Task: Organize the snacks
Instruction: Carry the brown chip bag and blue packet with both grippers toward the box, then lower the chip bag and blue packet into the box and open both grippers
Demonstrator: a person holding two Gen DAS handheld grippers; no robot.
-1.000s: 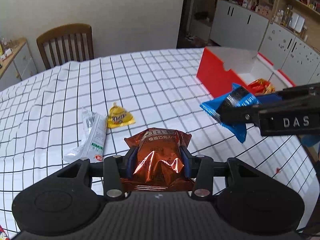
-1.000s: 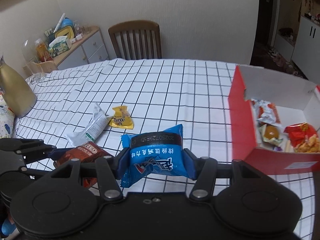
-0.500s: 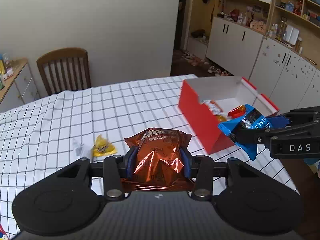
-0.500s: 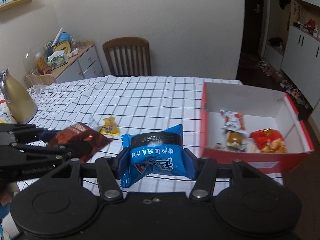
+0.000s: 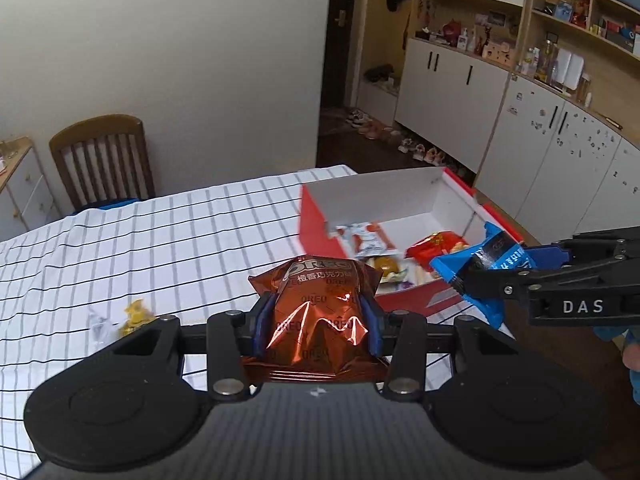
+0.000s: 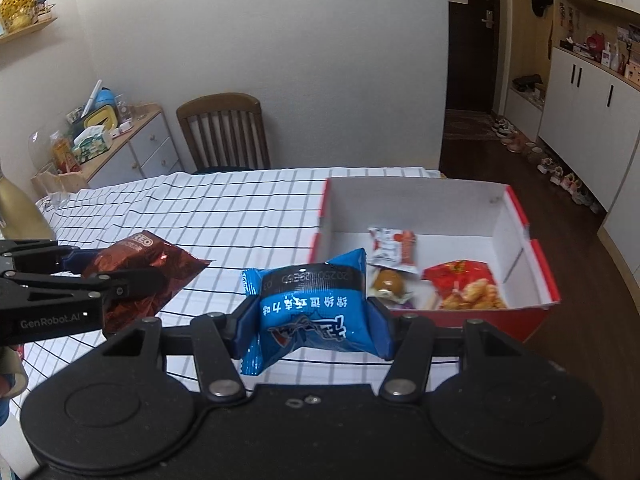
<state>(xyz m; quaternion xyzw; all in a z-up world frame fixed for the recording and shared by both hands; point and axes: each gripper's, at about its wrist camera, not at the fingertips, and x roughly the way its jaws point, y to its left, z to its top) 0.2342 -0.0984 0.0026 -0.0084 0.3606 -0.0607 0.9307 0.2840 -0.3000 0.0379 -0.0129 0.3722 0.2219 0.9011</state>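
Note:
My left gripper (image 5: pixel 318 316) is shut on a copper-brown Oreo packet (image 5: pixel 320 300), held in the air above the checked tablecloth just short of the red box (image 5: pixel 310 216). My right gripper (image 6: pixel 312 322) is shut on a blue snack packet (image 6: pixel 310 308) and hangs near the box's front wall (image 6: pixel 472 318). From each wrist view the other gripper shows with its packet: the blue packet (image 5: pixel 486 266) at the right, the Oreo packet (image 6: pixel 140 268) at the left. Inside the white-lined box lie a white-and-red packet (image 6: pixel 392 246), a red packet (image 6: pixel 460 276) and a brown sweet (image 6: pixel 388 282).
A yellow packet (image 5: pixel 136 314) and a clear wrapper (image 5: pixel 98 324) lie on the tablecloth at the left. A wooden chair (image 6: pixel 224 132) stands at the table's far side. White cabinets (image 5: pixel 452 92) and several shoes line the floor beyond the box. A sideboard (image 6: pixel 120 148) stands far left.
Both grippers have moved with their packets from above the loose snacks toward the red box and risen a little. The box now lies just ahead, its inside in view.

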